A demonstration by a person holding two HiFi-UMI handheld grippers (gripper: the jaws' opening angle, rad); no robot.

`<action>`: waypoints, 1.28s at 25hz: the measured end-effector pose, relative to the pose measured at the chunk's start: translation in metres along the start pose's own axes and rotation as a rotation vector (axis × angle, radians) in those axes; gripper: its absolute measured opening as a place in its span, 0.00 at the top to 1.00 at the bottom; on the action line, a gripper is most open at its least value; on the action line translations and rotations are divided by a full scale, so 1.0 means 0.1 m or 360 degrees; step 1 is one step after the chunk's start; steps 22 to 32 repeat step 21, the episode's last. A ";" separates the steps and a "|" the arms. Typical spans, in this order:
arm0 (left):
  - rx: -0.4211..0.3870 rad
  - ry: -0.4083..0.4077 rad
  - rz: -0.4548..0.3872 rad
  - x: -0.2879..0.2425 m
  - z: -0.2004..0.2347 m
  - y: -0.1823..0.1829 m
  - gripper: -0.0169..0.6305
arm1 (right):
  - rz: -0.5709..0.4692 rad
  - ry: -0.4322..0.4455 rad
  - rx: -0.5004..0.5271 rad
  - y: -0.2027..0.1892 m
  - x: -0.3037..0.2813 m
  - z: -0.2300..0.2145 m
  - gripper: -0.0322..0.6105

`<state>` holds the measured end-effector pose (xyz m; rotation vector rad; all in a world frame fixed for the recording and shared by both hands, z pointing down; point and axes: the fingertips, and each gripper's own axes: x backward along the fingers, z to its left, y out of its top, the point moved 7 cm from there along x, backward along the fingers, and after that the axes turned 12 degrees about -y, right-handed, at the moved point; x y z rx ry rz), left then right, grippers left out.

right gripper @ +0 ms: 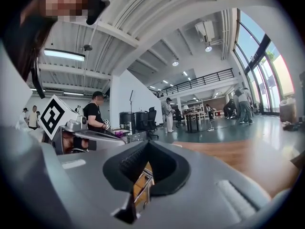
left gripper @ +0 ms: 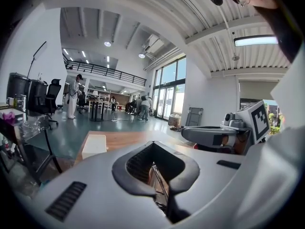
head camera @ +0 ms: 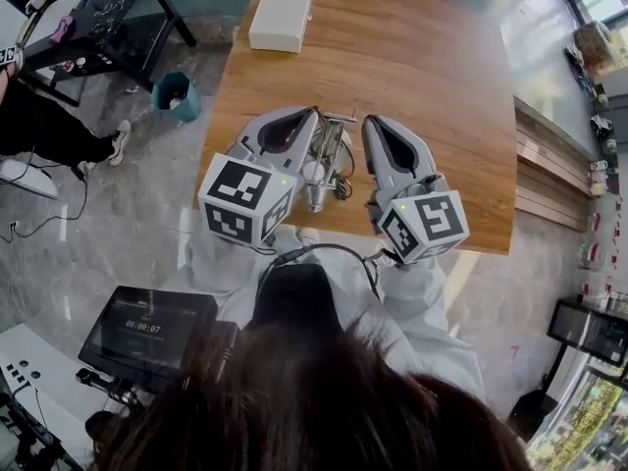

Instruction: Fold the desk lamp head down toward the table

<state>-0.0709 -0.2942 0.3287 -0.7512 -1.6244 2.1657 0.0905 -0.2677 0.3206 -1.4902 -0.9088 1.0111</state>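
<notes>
Flanking desk lamp [head camera: 317, 192]: left gripper [head camera: 314, 116], right gripper [head camera: 369, 124]; white box [head camera: 281, 15] beyond.

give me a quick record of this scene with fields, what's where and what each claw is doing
table: wooden
lamp: metal, at the table's near edge, between the two claws
box: white, at the far end of the table
left claw: shut, nothing gripped, just left of the lamp
right claw: shut, nothing gripped, just right of the lamp
contact with lamp: cannot tell
</notes>
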 end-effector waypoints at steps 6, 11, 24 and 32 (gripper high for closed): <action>-0.0011 0.0003 -0.0004 0.01 0.00 0.01 0.97 | 0.0000 0.0010 -0.0001 -0.01 -0.02 0.04 0.95; -0.0032 0.0011 0.0003 0.00 -0.02 0.04 0.97 | 0.0005 0.0017 -0.0022 -0.02 -0.03 0.03 0.95; -0.0053 0.0001 0.0012 0.01 -0.02 0.03 0.97 | 0.0010 0.0015 -0.0013 -0.03 -0.03 0.04 0.95; -0.0053 0.0001 0.0012 0.01 -0.02 0.03 0.97 | 0.0010 0.0015 -0.0013 -0.03 -0.03 0.04 0.95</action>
